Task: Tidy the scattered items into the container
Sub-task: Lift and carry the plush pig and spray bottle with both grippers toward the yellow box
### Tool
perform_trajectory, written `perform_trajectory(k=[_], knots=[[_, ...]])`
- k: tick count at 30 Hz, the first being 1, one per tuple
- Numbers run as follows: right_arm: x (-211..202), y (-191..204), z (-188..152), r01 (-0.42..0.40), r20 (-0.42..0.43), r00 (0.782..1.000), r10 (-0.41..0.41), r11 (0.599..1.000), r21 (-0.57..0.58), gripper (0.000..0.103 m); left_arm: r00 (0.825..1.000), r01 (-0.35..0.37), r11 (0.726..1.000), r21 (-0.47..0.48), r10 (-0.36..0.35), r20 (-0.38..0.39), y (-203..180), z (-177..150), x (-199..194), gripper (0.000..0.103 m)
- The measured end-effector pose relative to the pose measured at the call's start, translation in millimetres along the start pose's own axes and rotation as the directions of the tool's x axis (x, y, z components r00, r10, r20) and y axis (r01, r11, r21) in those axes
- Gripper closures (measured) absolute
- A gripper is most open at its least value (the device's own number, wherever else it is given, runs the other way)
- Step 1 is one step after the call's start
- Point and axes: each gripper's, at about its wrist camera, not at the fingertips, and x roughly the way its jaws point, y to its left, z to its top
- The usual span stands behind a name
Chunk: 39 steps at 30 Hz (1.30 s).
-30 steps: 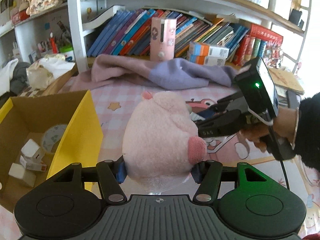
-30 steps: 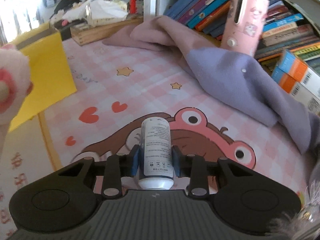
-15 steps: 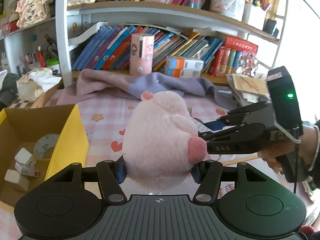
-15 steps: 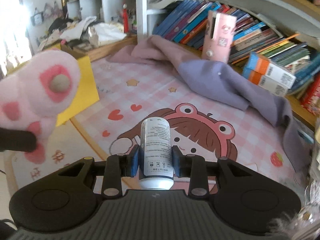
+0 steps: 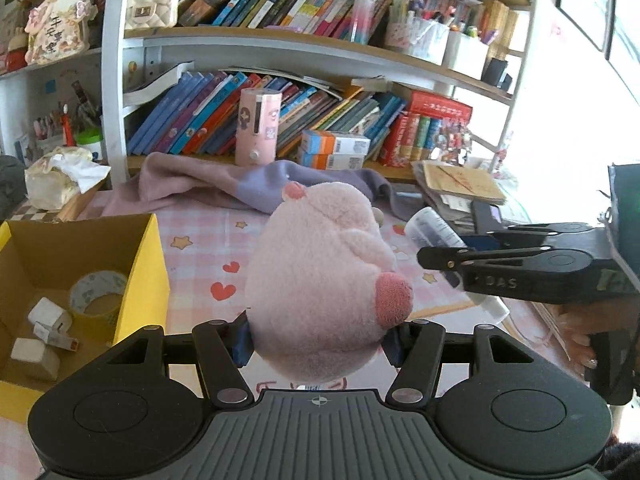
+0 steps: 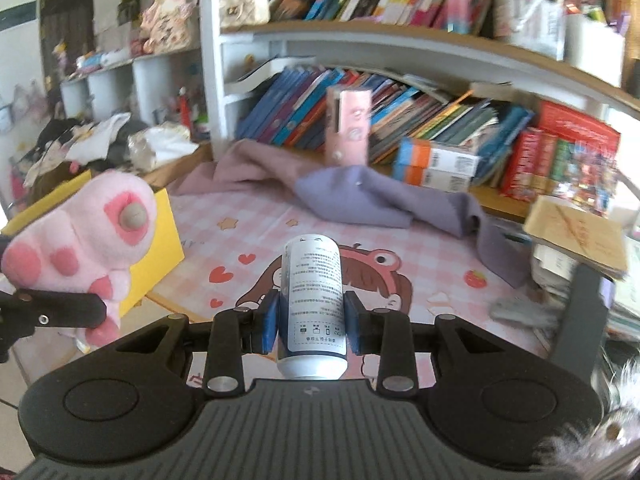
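**Both grippers loaded above the pink mat**

At far left, the yellow cardboard box (image 5: 156, 264) sits open on the pink patterned mat (image 5: 208, 240), a tape roll (image 5: 98, 294) and small white blocks (image 5: 48, 316) inside. Just right of it, the left gripper (image 5: 318, 342) clamps a pink plush pig (image 5: 320, 280), held above the mat. Farther right, the right gripper (image 6: 310, 322) squeezes a white bottle (image 6: 314, 300) between its blue pads, also off the mat. A purple cloth (image 6: 360, 196) lies behind, before the bookshelf (image 5: 320, 40).
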Motion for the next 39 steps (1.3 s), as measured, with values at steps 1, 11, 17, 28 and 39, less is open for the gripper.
perform_trajectory(k=[1,11,17,28,39], knots=[[-7,5,-2,0.011,0.006,1.0,-0.011,1.0,0.009,0.072,1.0,0.008,1.0,0.009,-0.008,0.001,1,-2,-4,0.044],[-60,59,-26,0.073,0.032,0.997,-0.076,0.994,0.081,0.072,0.995,0.093,0.994,0.066,-0.094,0.014,15,-24,-47,0.044],[-82,98,-43,0.108,0.024,0.994,-0.111,0.987,0.115,0.072,0.99,0.139,0.986,0.096,-0.14,0.008,26,-43,-75,0.044],[-123,177,-79,0.128,-0.006,0.992,-0.129,0.982,0.138,0.072,0.986,0.164,0.982,0.089,-0.162,-0.034,54,-90,-134,0.044],[-143,235,-95,0.074,-0.034,0.997,-0.072,0.994,0.085,0.072,0.991,0.13,0.99,0.055,-0.128,-0.04,73,-117,-172,0.044]])
